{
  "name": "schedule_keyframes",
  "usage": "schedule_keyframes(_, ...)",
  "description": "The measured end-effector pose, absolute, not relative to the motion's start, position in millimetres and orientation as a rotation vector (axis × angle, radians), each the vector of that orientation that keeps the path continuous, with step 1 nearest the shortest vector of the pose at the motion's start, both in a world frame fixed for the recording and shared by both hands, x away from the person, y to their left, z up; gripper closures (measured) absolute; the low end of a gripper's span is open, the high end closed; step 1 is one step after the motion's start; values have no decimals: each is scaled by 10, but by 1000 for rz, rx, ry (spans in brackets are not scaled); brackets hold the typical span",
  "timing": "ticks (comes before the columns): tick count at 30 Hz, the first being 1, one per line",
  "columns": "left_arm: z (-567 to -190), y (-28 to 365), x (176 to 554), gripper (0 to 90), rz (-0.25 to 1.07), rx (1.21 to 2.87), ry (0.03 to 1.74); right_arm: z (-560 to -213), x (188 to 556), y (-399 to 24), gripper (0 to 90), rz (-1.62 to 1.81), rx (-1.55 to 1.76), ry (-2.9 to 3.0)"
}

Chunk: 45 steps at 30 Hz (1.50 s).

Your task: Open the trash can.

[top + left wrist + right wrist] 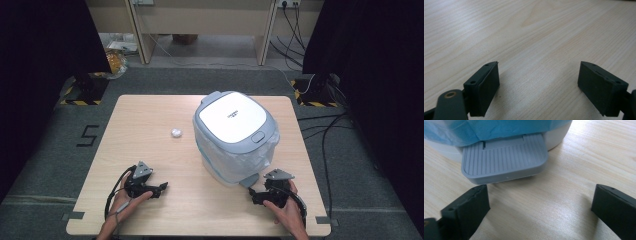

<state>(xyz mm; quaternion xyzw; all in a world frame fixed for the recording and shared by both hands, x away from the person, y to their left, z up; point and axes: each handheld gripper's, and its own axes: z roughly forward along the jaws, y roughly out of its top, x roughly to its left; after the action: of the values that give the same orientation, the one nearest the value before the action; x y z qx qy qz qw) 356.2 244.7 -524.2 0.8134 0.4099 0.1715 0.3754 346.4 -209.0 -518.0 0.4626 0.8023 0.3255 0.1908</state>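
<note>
Nearest the tabletop's [150,120] front edge, well left of the pedal bin [235,137]: left hand-held gripper [161,188], gripped in the person's left hand [125,200], jaws spread wide, nothing between them but bare pale wood in the left gripper view [539,82]. Level with it, at the bin's front right corner: right hand-held gripper [253,195], held in the right hand [285,212], jaws likewise standing wide and empty [539,207], pointed toward the bin's base. Just beyond those jaws in the right gripper view: grey ribbed foot pedal [505,160], jutting from the bin's white base, close to the left jaw's tip but apart from it, untouched. Above the pedal: blue-tinted plastic liner [499,128] draped over the bin's side. Farther back, right of the tabletop's middle: the bin itself, lid [231,119] shut, white panel framed in grey, a small grey button at its front right corner. Left of the bin, near the tabletop's centre and well apart from both grippers: small whitish crumpled ball [176,132], lying alone.
</note>
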Motion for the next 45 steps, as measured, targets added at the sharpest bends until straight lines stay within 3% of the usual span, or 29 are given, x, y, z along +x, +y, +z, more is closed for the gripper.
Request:
schedule_keyframes(4,-5230,2437,3561,178,445,2091,1049,-5143,3460,-2155,204,941,1307,2227)
schedule_keyframes(6,-5202,2404,3551,201,474,2093,1039,-5115,3471,-2221,134,962,1328,2209)
schedule_keyframes(18,-4972,1895,3676,208,465,1972,959,-4839,3783,-2414,156,1012,1367,2060)
schedule_keyframes(30,-4959,1374,3950,216,501,1965,925,-4954,4165,-2467,173,1107,1443,2056)
schedule_keyframes(33,-4957,1341,3982,216,495,1956,926,-4977,4192,-2458,195,1119,1435,2058)
schedule_keyframes(39,-4956,1289,4043,194,514,1954,931,-4964,4170,-2456,343,1157,1393,2094)
schedule_keyframes(45,-4950,1349,4091,197,540,1938,966,-4954,4138,-2385,393,1157,1369,2105)
